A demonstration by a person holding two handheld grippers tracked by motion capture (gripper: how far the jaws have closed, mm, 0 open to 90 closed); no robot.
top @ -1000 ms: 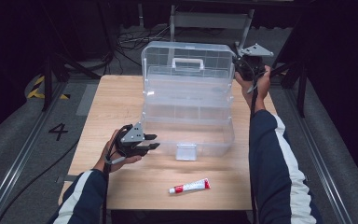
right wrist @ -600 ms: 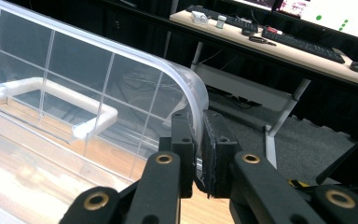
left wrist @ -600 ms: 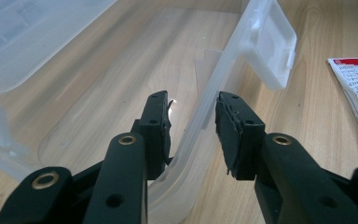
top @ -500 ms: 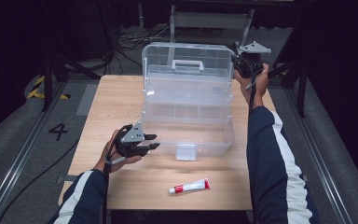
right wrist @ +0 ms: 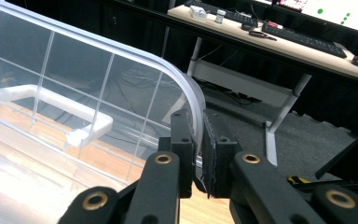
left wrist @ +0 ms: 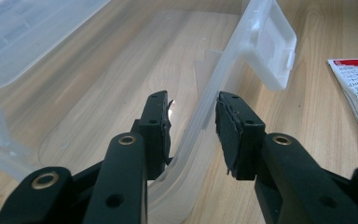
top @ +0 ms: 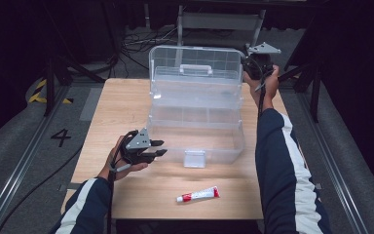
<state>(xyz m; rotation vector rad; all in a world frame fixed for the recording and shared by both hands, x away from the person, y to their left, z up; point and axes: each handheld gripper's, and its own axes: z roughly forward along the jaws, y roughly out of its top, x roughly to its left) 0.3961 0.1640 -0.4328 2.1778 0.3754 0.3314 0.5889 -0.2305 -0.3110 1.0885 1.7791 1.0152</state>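
Two grippers (top: 159,147) (top: 247,57) at clear box (top: 195,112)

You have a clear, colourless plastic box (top: 195,105) with a milky white handle (top: 196,69) and latch (top: 195,158) on a pale wood-grain table (top: 121,107). Your tube (top: 197,194) is white with red print. Both grippers (top: 146,148) (top: 254,61) are black; your sleeves (top: 280,156) are navy with white stripes.
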